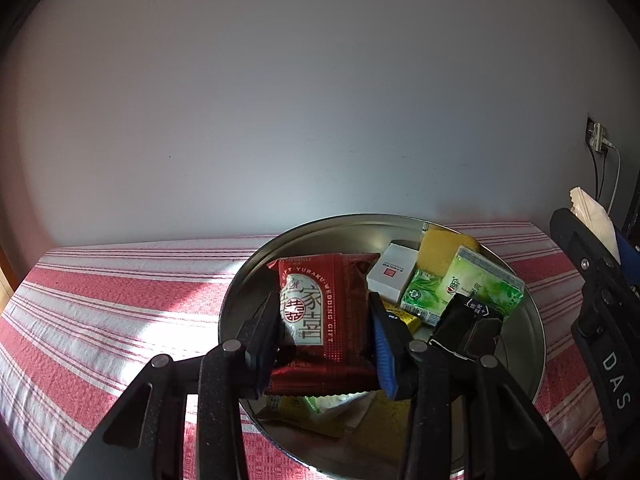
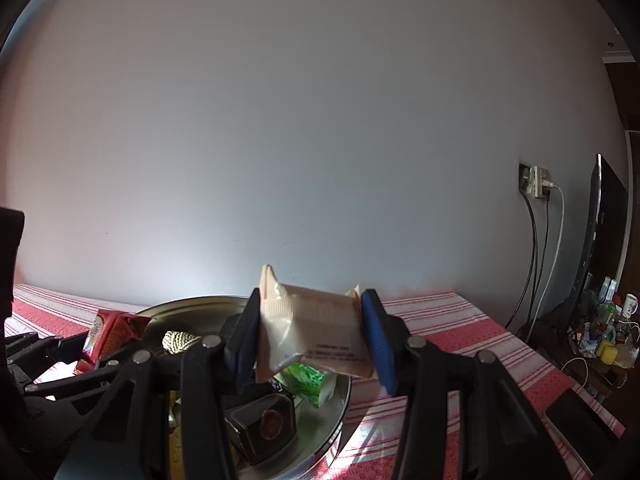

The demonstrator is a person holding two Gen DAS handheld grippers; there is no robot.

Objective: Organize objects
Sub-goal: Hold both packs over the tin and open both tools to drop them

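My left gripper [image 1: 326, 340] is shut on a red snack packet [image 1: 326, 312] with white and gold print, held above a round metal tray [image 1: 534, 320]. In the tray lie a white box [image 1: 390, 274], a yellow sponge [image 1: 440, 248], green packets [image 1: 476, 284], a black packet [image 1: 460, 328] and yellow packets [image 1: 288, 408]. My right gripper [image 2: 310, 336] is shut on a beige packet [image 2: 312, 332], held over the right side of the tray [image 2: 342, 404]. The red packet [image 2: 108, 330] and the left gripper show at the left of the right wrist view. The right gripper's body [image 1: 600, 300] stands at the far right of the left wrist view.
The tray sits on a red and white striped cloth [image 1: 120, 312] against a plain wall [image 1: 280, 100]. A wall socket [image 2: 538, 182] with cables is at the right, beside a dark screen [image 2: 600, 248] and a cluttered side table [image 2: 604, 340]. A dark phone [image 2: 580, 412] lies on the cloth's right edge.
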